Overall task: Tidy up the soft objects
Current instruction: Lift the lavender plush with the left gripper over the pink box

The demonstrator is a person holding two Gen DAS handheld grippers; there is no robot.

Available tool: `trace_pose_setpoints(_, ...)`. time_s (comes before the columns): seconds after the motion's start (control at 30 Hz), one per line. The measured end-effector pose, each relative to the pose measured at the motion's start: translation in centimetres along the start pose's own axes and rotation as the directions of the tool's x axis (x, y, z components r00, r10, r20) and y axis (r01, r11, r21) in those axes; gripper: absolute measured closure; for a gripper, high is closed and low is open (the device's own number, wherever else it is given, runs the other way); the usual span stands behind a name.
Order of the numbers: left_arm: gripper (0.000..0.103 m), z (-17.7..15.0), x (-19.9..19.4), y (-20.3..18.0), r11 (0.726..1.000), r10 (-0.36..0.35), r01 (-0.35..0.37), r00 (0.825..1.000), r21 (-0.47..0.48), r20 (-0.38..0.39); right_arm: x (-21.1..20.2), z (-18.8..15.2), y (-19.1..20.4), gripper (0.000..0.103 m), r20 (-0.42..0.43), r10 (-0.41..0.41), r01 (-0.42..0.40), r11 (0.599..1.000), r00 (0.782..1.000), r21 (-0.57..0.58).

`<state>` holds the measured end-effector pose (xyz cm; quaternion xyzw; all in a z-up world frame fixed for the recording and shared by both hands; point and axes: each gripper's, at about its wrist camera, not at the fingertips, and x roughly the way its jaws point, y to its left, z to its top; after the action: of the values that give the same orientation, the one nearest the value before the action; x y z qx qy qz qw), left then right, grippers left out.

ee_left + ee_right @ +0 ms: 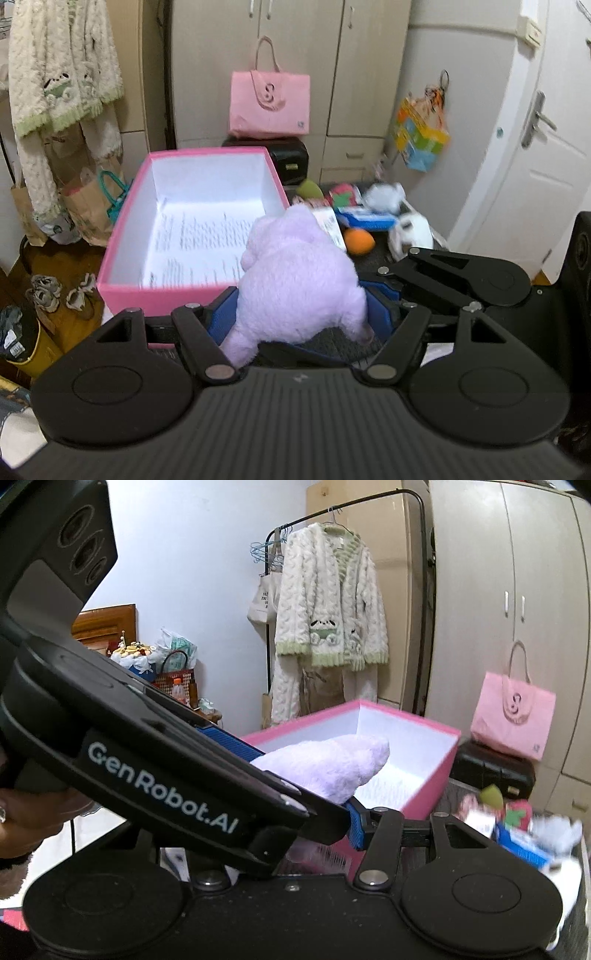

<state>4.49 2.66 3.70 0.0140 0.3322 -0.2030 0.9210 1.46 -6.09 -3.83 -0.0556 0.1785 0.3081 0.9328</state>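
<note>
My left gripper (pixel 301 317) is shut on a lilac plush toy (pixel 301 269) and holds it at the near right corner of an open pink box (pixel 159 291) with a white inside. The right wrist view shows the same plush (pixel 332 764) between the left gripper's blue pads, in front of the pink box (pixel 432 771). My right gripper (pixel 388 291) is close on the right side of the plush. Only one of its blue fingers (pixel 356 827) shows, so whether it is open or shut is unclear. More soft toys lie beyond: an orange one (pixel 358 240), a green one (pixel 310 189), white ones (pixel 384 197).
A pink tote bag (pixel 269 103) stands on a black case (pixel 288 158) before the wardrobe. A cream robe (pixel 328 627) hangs on a rack at the left. Paper bags (pixel 85 210) and shoes (pixel 59 291) are on the floor at the left. A white door (pixel 535 147) is at the right.
</note>
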Motion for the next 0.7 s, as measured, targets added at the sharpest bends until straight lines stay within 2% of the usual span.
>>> trace_pose_setpoints(0.2, 0.031, 4.1, 2.5, 2.4, 1.0, 0.005, -0.005, 1.0, 0.003, 0.013, 3.2, 3.3, -2.5, 0.044, 0.017, 0.01, -0.009, 0.999, 1.0, -0.034)
trace_pose_setpoints(0.33, 0.032, 6.3, 5.0, 4.4, 1.0, -0.005, 0.005, 1.0, -0.012, -0.019, 5.7, 4.4, -4.4, 0.044, 0.003, 0.014, -0.014, 1.0, 1.0, -0.027)
trace_pose_setpoints(0.5, 0.032, 8.5, 10.1, 6.8, 0.999, -0.032, 0.029, 0.995, -0.031, -0.091, 9.7, 5.1, -7.5, 0.044, -0.061, 0.009, -0.01, 1.0, 0.998, -0.007)
trace_pose_setpoints(0.7, 0.032, 10.1, 16.4, 9.8, 0.994, -0.059, 0.04, 0.98, -0.103, -0.191, 15.2, 5.3, -11.7, 0.044, -0.168, 0.045, -0.039, 0.999, 0.985, 0.036)
